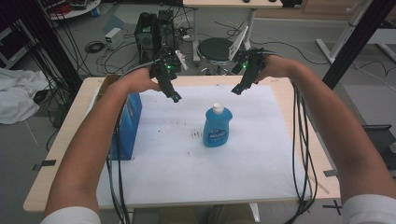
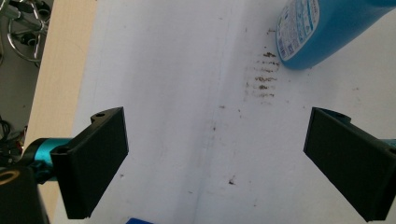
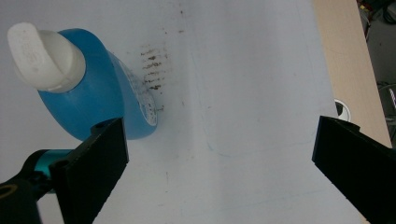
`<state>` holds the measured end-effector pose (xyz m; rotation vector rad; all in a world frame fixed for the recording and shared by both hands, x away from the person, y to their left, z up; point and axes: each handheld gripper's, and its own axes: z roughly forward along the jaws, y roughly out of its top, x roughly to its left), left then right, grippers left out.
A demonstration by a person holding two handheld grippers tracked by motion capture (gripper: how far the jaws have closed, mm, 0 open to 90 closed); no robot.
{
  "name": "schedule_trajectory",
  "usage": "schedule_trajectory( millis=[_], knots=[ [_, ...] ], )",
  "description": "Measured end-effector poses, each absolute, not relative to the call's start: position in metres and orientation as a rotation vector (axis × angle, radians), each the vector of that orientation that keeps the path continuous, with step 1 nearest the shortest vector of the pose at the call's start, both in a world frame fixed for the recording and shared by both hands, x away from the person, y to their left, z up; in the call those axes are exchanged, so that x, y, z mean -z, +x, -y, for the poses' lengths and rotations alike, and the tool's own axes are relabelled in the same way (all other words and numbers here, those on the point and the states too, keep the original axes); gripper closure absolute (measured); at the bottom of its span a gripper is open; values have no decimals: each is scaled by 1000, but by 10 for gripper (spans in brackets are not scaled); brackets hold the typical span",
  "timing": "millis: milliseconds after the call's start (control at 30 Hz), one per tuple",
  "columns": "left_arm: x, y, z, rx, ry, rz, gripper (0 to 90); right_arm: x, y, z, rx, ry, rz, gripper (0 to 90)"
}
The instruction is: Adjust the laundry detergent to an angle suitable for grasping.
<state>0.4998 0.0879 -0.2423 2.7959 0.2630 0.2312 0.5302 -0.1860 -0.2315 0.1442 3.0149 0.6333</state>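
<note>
A pale wooden surface fills the middle of the high view, and a large white sheet covers most of its top. The sheet carries a small patch of brown smudges near its centre.

A blue box stands at the left edge of the sheet, partly behind the person's left forearm. Both forearms reach in from the bottom of the high view and stretch toward the far edge of the surface.

A blue bottle with a white cap stands upright near the middle of the sheet, just right of the brown smudges. Nothing touches it.

The left claw hangs above the far part of the sheet, up and to the left of the bottle and well apart from it. In the left gripper view its two black jaws are spread wide with bare sheet between them, and the bottle sits at the upper right corner, beyond the jaws.

The right claw hangs above the far part of the sheet, up and to the right of the bottle, also apart from it. In the right gripper view its jaws are spread wide and hold nothing; the bottle lies at the upper left, partly behind one jaw, with the smudges beside it.

Black cables trail from each claw along the forearms and off the near edge.
</note>
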Motion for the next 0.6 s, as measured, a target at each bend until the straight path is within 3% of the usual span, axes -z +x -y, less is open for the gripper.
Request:
schedule_trajectory(
  millis=[600],
  knots=[
    [270,488,-106,-240,2399,-395,64,231,534,189,-644,176,-3002,26]
  ],
)
